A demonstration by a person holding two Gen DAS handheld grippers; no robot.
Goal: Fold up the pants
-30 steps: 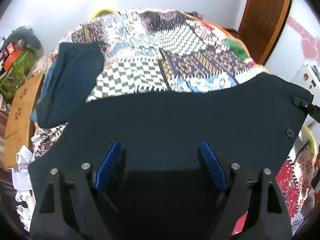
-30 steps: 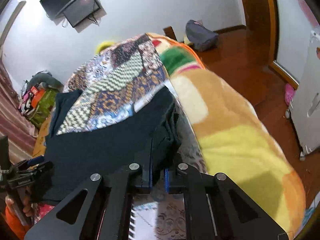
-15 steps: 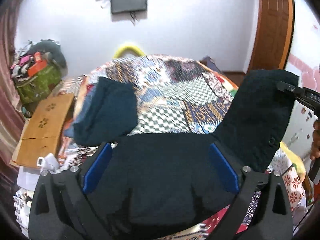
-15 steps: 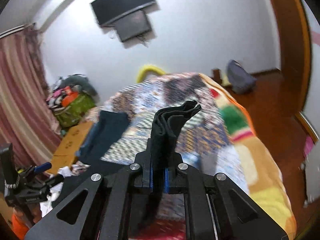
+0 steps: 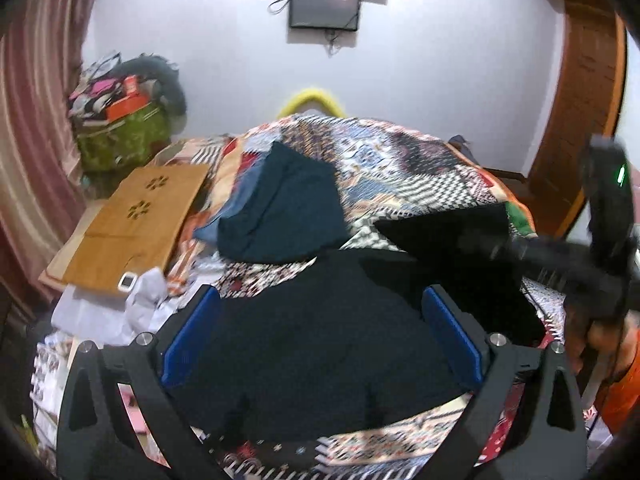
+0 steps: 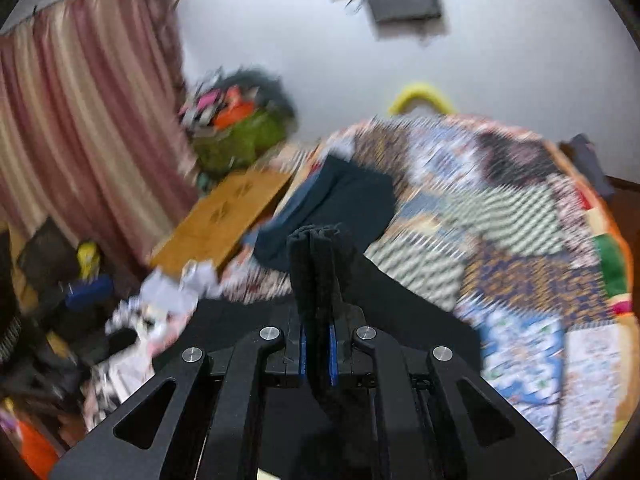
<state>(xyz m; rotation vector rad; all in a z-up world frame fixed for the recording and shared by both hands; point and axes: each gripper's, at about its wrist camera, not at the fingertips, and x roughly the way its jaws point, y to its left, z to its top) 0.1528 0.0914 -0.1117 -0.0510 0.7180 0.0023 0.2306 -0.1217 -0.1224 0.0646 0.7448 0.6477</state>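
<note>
The black pants (image 5: 320, 344) lie on the near part of the patchwork bed (image 5: 420, 168). My left gripper (image 5: 320, 344) is open, its blue pads spread wide over the pants, holding nothing. My right gripper (image 6: 318, 344) is shut on a bunched edge of the black pants (image 6: 316, 256), which sticks up between its pads. In the left wrist view that gripper (image 5: 560, 268) is at the right, blurred, carrying a pants flap (image 5: 452, 232) leftward over the rest.
A folded dark teal garment (image 5: 288, 208) lies on the bed behind the pants. A wooden lap table (image 5: 132, 220) and white cloths (image 5: 116, 304) are at the left edge. A green bag (image 5: 120, 136), curtain and wall TV are beyond.
My right gripper has swung left and over the bed, carrying the pants edge with it. The lifted flap now lies lower and further over the pants. My left gripper stayed open.
</note>
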